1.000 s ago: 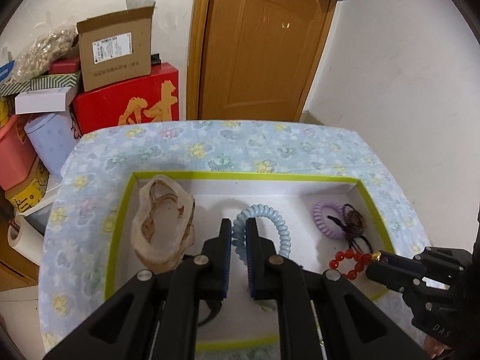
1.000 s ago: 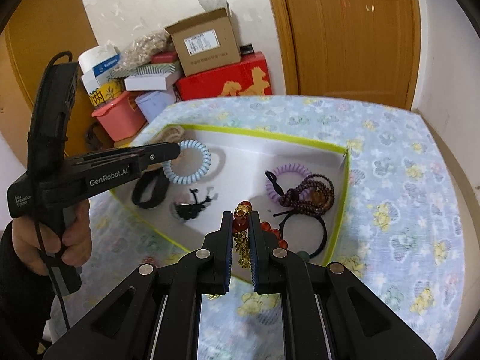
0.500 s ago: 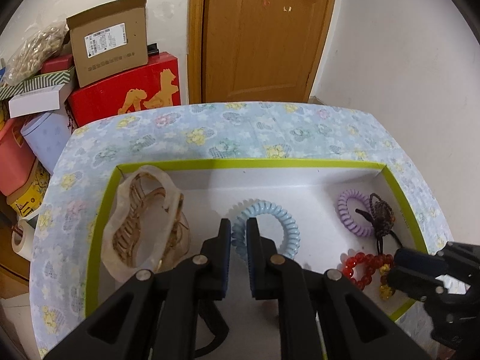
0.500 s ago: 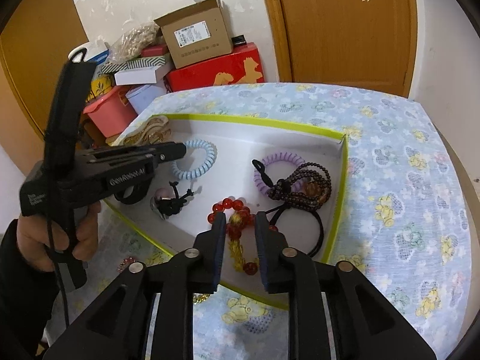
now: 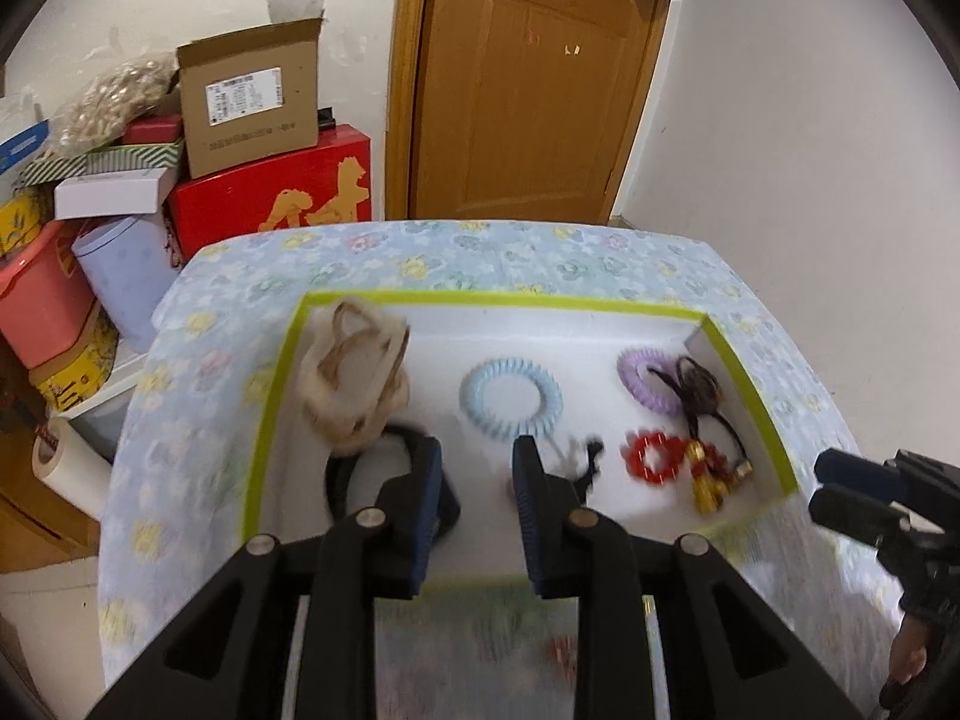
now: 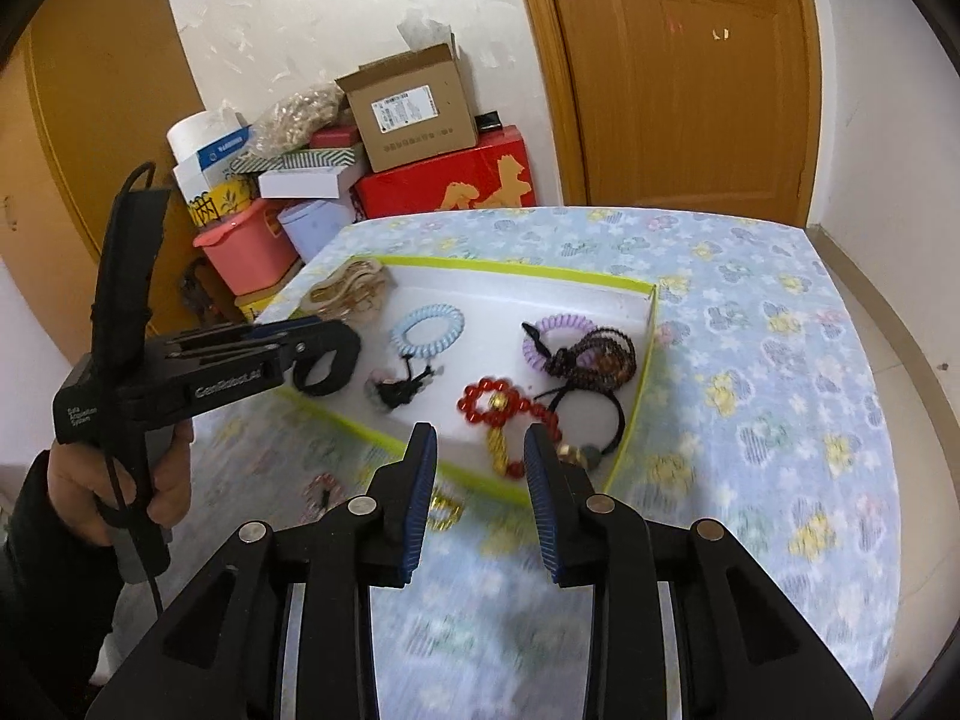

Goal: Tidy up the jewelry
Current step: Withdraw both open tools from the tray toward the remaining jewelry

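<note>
A white tray with a green rim point(image 5: 498, 299) point(image 6: 516, 267) sits on the flowered tablecloth. In it lie a blue coil band point(image 5: 511, 398) point(image 6: 427, 330), a purple coil band point(image 5: 645, 373) point(image 6: 555, 327), a red bead bracelet with gold charms point(image 5: 657, 457) point(image 6: 498, 405), dark hair ties point(image 6: 594, 360), a black band point(image 6: 327, 369) and a beige bundle point(image 5: 357, 378). My left gripper point(image 5: 474, 483) is open and empty above the tray's near part. My right gripper point(image 6: 479, 468) is open and empty above the tray's near edge, the red bracelet just beyond it.
Small gold and red pieces point(image 6: 444, 510) lie on the cloth outside the tray's near edge. Stacked boxes point(image 5: 252, 90), a red box point(image 5: 270, 192) and a pink bin point(image 5: 42, 300) stand beyond the table at the left. A wooden door point(image 5: 528, 90) is behind.
Both grippers have opened and pulled back from the tray. The right one let go of the red bead bracelet, which now lies in the tray; the left one released the blue coil band.
</note>
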`<state>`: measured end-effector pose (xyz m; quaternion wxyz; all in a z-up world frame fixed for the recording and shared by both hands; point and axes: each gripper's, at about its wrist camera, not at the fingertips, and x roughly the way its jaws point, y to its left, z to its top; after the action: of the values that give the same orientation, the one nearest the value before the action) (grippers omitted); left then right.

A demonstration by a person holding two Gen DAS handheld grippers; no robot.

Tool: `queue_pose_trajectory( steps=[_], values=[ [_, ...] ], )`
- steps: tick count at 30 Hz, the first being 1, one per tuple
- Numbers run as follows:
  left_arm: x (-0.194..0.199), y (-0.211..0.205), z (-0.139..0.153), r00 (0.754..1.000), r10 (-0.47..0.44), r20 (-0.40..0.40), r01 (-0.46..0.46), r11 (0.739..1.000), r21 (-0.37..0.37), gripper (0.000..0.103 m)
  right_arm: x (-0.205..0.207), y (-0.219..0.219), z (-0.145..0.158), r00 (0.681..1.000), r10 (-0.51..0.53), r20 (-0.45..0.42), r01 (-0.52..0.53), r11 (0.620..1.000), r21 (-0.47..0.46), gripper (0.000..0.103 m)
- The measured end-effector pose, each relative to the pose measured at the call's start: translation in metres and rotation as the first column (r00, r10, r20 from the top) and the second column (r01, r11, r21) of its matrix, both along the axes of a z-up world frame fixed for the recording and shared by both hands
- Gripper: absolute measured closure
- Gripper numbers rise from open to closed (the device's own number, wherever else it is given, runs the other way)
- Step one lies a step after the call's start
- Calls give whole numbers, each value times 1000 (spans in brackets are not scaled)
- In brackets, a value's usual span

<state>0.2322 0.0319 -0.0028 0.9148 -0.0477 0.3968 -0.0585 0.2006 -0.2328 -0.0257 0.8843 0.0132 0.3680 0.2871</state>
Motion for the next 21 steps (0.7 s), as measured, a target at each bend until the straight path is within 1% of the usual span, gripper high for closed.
queue_pose_trajectory(
  steps=[3, 6, 12, 19, 21],
  values=[
    [-22, 3, 0, 1000, 12, -3, -12, 1000, -2, 77, -15, -8, 1, 1000, -6, -3, 6, 1000, 10, 72],
    [-41, 7, -1, 1000, 19, -13, -19, 1000, -22, 77, -31, -15, 0, 1000, -9, -8, 9, 1000, 19, 72],
    [-77, 3, -6, 1000, 14, -22, -15, 999, -35, 77, -62, -18, -5, 1000, 1, -4, -1, 1000, 2, 72],
    [-102, -2, -11, 999, 21, -38, -24, 996, -83, 77, -83, -19, -13, 1000, 16, -10, -16, 1000, -8, 72],
    [-105, -4, -12, 999, 20, -45, -24, 995, -93, 76, -85, -19, -15, 1000, 18, -19, -18, 1000, -3, 72]
  ],
)
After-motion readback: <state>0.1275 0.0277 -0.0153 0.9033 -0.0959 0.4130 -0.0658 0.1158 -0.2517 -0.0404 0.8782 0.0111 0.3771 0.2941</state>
